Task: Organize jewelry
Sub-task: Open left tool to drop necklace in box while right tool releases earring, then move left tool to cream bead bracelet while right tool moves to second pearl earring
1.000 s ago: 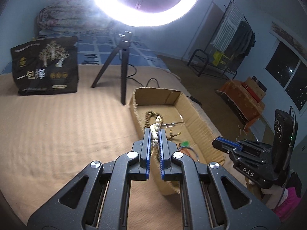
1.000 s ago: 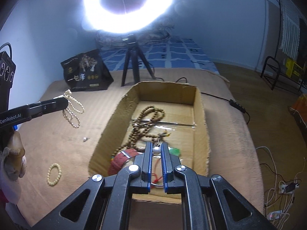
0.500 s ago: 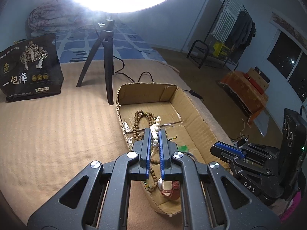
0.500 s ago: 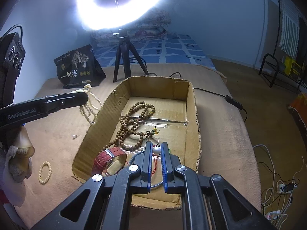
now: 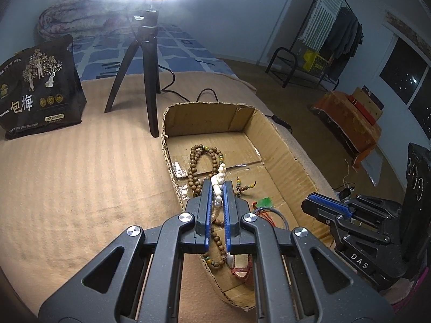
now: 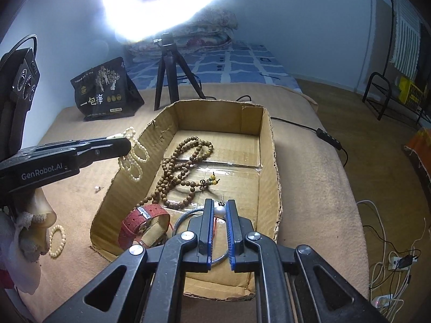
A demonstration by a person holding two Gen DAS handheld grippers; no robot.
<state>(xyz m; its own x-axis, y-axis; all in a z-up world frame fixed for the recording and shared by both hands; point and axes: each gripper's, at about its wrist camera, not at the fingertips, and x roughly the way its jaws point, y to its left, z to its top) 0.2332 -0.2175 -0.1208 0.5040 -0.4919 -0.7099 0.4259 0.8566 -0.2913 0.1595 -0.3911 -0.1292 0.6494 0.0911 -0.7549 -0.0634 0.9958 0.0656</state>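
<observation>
My left gripper [image 5: 217,188] is shut on a white pearl necklace [image 5: 218,181], held over the left wall of the cardboard box [image 5: 285,145]. In the right wrist view the necklace [image 6: 133,156] hangs in loops from the left gripper [image 6: 126,145] beside the box wall [image 6: 129,167]. My right gripper [image 6: 220,210] is shut on a pearl earring [image 6: 220,211] above the box's near end. In the box lie a brown wooden bead string [image 6: 183,167], a red watch [image 6: 142,220] and a metal bangle [image 6: 188,215].
A small cream bead bracelet [image 6: 58,241] and a pearl stud [image 6: 97,188] lie on the tan blanket left of the box. A ring-light tripod [image 6: 168,78] and a black bag [image 6: 105,91] stand behind. Cables trail at right.
My left gripper has carried the pearl necklace rightward, from over the blanket to the box's left wall. The right gripper has held the earring over the box, drifting slightly forward.
</observation>
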